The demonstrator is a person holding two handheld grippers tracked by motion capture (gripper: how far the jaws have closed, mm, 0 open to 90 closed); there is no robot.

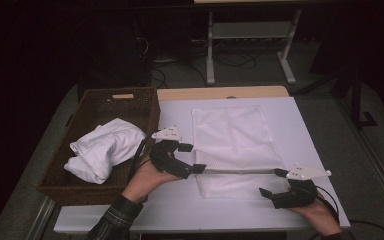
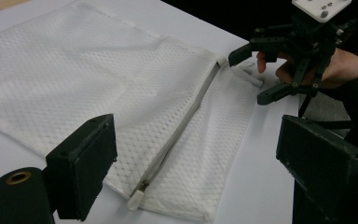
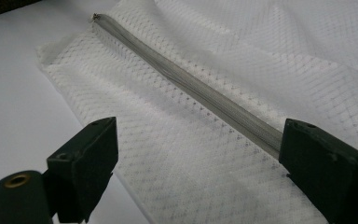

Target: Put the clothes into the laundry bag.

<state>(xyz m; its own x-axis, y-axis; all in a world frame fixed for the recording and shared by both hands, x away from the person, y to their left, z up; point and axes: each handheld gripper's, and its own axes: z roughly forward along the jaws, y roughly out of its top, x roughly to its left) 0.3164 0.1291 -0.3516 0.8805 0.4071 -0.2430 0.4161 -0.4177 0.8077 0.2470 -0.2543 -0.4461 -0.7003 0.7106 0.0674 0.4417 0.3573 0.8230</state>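
Left gripper [image 1: 192, 157]: black two-jaw claw, released, jaws spread wide with nothing between the pads; it hovers at the left end of the zipper, tilted toward the right.
Right gripper [image 1: 273, 183]: black claw in the person's right hand, jaws spread apart and gripping nothing; its far jaw sits at the zipper's right end, its near jaw over the bag's near right corner.
Bag: flat white mesh laundry bag [image 1: 232, 140], lying spread on the white table top [image 1: 310, 135], in the middle of it, between the two claws and reaching farther back than both.
Zipper: grey closed zipper [image 1: 240, 171], running left to right across the near part of the bag; that is its long axis, from one claw to the other.
Zipper pull: small metal slider [image 2: 144, 185] at the left end, just below the left claw's open jaws in the left gripper view.
Basket: brown woven wicker basket [image 1: 145, 102], at the left edge of the table, beside the left hand.
Cloth: crumpled white cloth [image 1: 102, 147], lying inside the basket.
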